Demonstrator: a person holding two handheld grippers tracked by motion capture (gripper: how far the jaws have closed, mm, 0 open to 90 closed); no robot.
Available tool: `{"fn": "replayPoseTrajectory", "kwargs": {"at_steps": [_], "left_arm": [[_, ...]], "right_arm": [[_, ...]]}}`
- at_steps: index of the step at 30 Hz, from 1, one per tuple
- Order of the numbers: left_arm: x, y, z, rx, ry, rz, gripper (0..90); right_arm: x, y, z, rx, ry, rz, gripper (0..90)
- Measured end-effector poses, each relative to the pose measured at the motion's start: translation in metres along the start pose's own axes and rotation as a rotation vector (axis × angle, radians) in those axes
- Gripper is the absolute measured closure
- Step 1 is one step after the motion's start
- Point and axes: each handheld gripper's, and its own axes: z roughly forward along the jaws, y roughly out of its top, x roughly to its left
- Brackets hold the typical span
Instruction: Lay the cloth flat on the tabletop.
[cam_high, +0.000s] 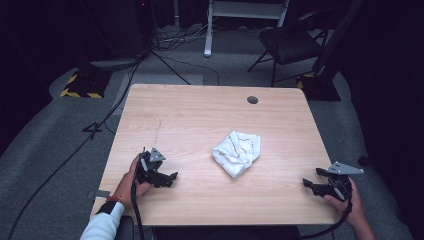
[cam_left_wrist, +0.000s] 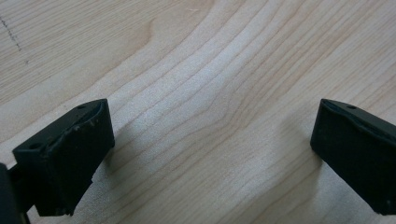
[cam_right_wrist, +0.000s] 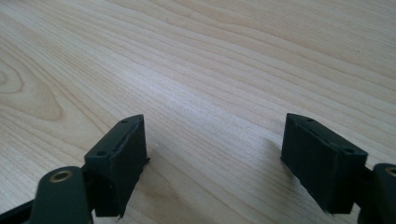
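A crumpled white cloth (cam_high: 238, 152) lies on the light wooden table (cam_high: 200, 115), a little right of its middle. My left gripper (cam_high: 170, 179) rests low over the table's front left part, held by a hand with a white sleeve, well to the left of the cloth. In the left gripper view its black jaws stand wide apart with only bare wood between them, so the left gripper (cam_left_wrist: 212, 140) is open. My right gripper (cam_high: 307, 184) sits at the front right corner, right of the cloth. The right gripper (cam_right_wrist: 215, 149) is open too, over bare wood.
A round cable hole (cam_high: 252, 99) sits near the table's far edge. Beyond the table are a dark folding chair (cam_high: 290, 42), a white frame leg (cam_high: 208, 30), floor cables (cam_high: 100, 125) and a yellow-black striped base (cam_high: 82, 85). The surroundings are dark.
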Motion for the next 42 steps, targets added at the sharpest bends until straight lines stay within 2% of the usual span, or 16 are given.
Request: {"fn": "replayPoseTrajectory", "kwargs": {"at_steps": [8, 14, 17, 22, 23, 24, 25, 26, 29, 30, 31, 32, 35, 37, 38, 42], "left_arm": [[0.000, -0.001, 0.000, -0.002, -0.014, 0.009, 0.2], [-0.002, 0.000, 0.000, -0.002, -0.043, 0.045, 0.4], [0.000, 0.000, 0.000, 0.008, -0.073, 0.083, 0.3], [0.001, 0.002, -0.002, 0.034, -0.079, 0.093, 0.4], [0.000, 0.003, -0.002, 0.040, -0.074, 0.098, 0.7], [0.000, 0.003, -0.002, 0.040, -0.074, 0.098, 0.6], [0.000, 0.004, -0.002, 0.040, -0.067, 0.109, 0.6], [-0.001, 0.004, -0.002, 0.041, -0.068, 0.106, 0.6], [-0.003, 0.006, 0.000, 0.026, -0.075, 0.120, 2.5], [-0.003, 0.008, 0.000, 0.025, -0.083, 0.132, 5.9], [-0.005, 0.009, 0.000, 0.017, -0.104, 0.133, 16.2], [-0.005, 0.011, 0.000, 0.018, -0.117, 0.130, 19.8], [-0.007, 0.015, 0.003, 0.019, -0.140, 0.136, 15.1], [-0.009, 0.021, 0.006, 0.013, -0.183, 0.127, 18.6], [-0.011, 0.024, 0.007, 0.013, -0.187, 0.130, 17.1], [-0.018, 0.032, 0.011, 0.003, -0.209, 0.164, 18.7]], "right_arm": [[0.000, 0.001, 0.001, 0.002, -0.010, 0.009, 21.5], [-0.001, 0.002, 0.003, 0.002, -0.015, 0.014, 21.3], [-0.001, 0.004, 0.004, 0.006, -0.009, 0.010, 21.4], [-0.004, 0.012, 0.005, 0.059, -0.008, 0.000, 23.6], [-0.004, 0.013, 0.002, 0.025, -0.060, -0.028, 32.9], [-0.004, 0.013, 0.002, 0.025, -0.060, -0.028, 32.9], [-0.005, 0.014, -0.002, -0.051, -0.023, -0.039, 31.3], [-0.005, 0.017, -0.003, -0.059, -0.046, -0.045, 31.6], [-0.005, 0.021, -0.003, -0.063, -0.033, -0.047, 33.1], [-0.004, 0.025, -0.001, -0.057, -0.027, -0.046, 33.6], [-0.002, 0.034, 0.003, -0.050, -0.014, -0.063, 35.6], [-0.001, 0.037, 0.005, -0.050, -0.003, -0.064, 36.8], [0.001, 0.047, 0.011, -0.059, 0.017, -0.068, 38.8], [0.003, 0.054, 0.014, -0.085, 0.040, -0.062, 40.6], [0.007, 0.066, 0.020, -0.095, 0.046, -0.079, 40.6], [0.011, 0.078, 0.028, -0.102, 0.046, -0.090, 40.4]]}}
